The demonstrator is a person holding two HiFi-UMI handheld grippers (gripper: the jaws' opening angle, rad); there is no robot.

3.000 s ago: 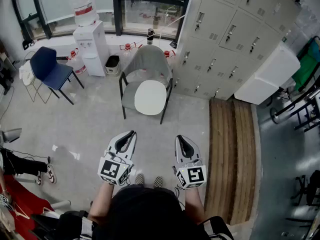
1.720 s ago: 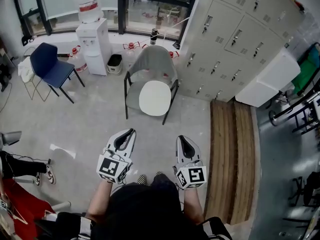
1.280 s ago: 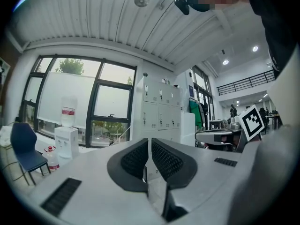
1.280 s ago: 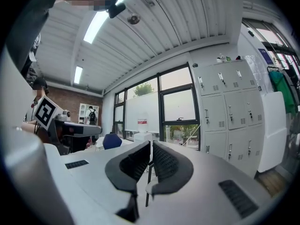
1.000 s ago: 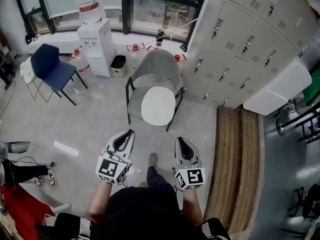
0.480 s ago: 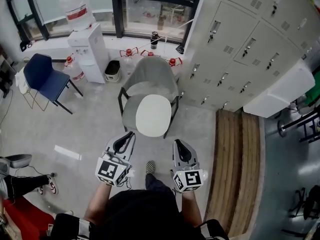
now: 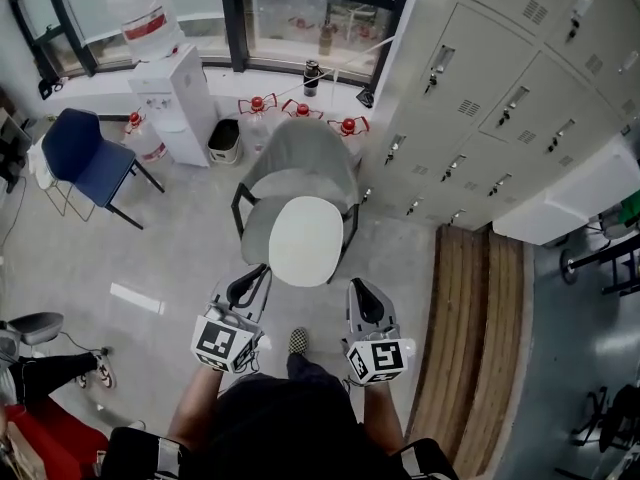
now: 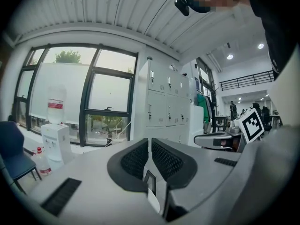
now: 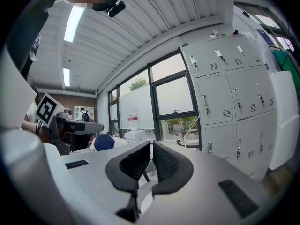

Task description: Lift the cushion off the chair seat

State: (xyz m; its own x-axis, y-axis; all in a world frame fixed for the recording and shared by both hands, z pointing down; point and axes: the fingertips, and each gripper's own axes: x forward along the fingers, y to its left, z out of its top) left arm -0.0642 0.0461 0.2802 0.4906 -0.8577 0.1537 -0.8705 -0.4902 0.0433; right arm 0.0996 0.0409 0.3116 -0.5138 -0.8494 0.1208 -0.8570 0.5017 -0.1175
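A white round cushion (image 7: 306, 240) lies flat on the seat of a grey shell chair with black legs (image 7: 300, 158), just ahead of two handheld grippers. The left gripper (image 7: 262, 270) and right gripper (image 7: 356, 286) are both clenched with nothing between their jaws.

Likely risks: arriving with the jaws closed would shove the cushion across the seat or nudge the chair, and a shallow pinch on its thin edge could let it slip and drop to the floor.

No writing is legible. The red label on the water dispenser bottle (image 7: 143, 3) is too small to read, and the marker cubes (image 7: 222, 341) show only black-and-white square patterns.
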